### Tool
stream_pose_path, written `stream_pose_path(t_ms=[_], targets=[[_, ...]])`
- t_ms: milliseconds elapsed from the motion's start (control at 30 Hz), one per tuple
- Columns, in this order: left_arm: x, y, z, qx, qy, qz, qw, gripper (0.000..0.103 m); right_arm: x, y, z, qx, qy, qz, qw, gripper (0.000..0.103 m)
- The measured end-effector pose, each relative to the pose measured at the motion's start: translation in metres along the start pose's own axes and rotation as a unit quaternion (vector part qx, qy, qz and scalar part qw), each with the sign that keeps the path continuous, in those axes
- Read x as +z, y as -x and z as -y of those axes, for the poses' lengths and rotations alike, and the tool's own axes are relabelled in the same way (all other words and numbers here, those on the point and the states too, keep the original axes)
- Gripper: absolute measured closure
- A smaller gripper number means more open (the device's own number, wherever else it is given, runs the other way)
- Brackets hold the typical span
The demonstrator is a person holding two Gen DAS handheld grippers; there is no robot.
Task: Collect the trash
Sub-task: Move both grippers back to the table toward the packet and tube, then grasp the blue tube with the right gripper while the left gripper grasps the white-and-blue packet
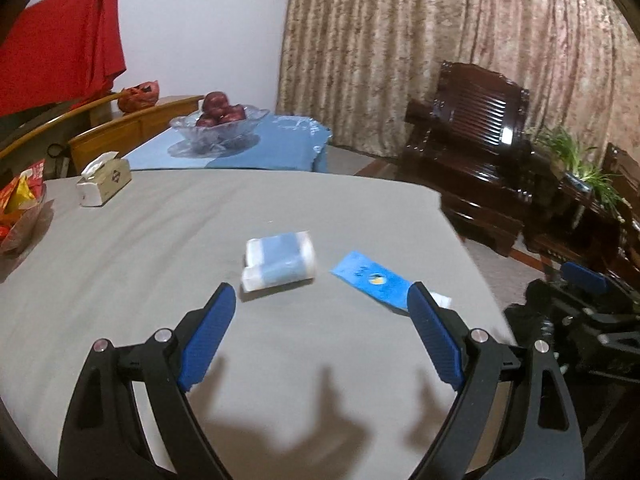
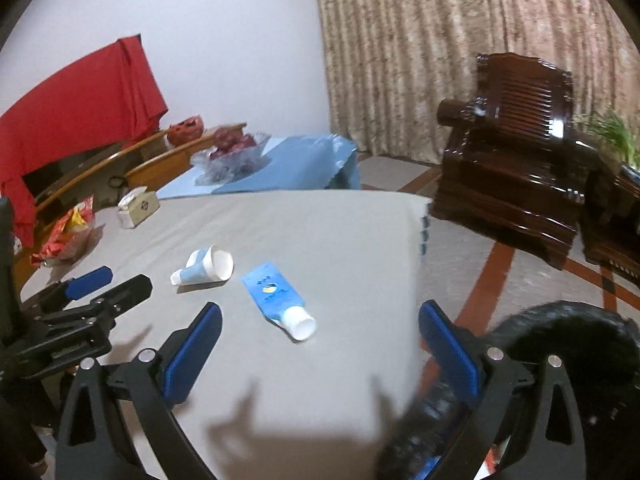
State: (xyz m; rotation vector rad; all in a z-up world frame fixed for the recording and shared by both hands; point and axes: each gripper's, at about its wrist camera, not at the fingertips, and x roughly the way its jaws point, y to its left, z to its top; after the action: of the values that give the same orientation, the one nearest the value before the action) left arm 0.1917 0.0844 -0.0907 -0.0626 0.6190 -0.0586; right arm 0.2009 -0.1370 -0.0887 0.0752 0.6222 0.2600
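Note:
A crushed white and blue paper cup [image 1: 280, 260] [image 2: 205, 267] lies on its side on the grey table [image 1: 140, 240] [image 2: 320, 232]. To its right lies a blue toothpaste tube [image 1: 376, 281] [image 2: 276, 298] with a white cap. My left gripper [image 1: 322, 300] hovers just short of the cup, jaws wide open and empty. My right gripper [image 2: 320, 316] hangs open over the table's right edge, with the tube just ahead between its fingers and nothing touched. Each gripper shows at the edge of the other's view.
A tissue box [image 1: 105, 180] [image 2: 138, 206] and a bowl of snack packets [image 1: 20, 208] stand at the table's far left. A black-lined bin [image 2: 560, 360] sits low at the right beside the table. Behind are a fruit bowl [image 1: 218, 124] and a dark wooden armchair [image 1: 472, 140].

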Motion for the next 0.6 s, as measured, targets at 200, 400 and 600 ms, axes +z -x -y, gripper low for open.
stream_pose_path(t_ms=[200,400,600], targets=[[-0.002,-0.024,-0.024,0.020,0.012,-0.014,0.9996,0.018,-0.008,-0.056,-0.008,0.004,0.007,-0.055,0.998,0.012],[-0.006,-0.045,-0.042,0.029,0.021,-0.030,0.9989,0.018,-0.014,-0.095,-0.009,0.010,0.017,-0.111,0.994,0.028],[-0.005,-0.063,-0.047,0.028,0.024,-0.039,0.9986,0.018,-0.014,-0.116,-0.013,0.013,0.035,-0.139,0.990,0.037]])
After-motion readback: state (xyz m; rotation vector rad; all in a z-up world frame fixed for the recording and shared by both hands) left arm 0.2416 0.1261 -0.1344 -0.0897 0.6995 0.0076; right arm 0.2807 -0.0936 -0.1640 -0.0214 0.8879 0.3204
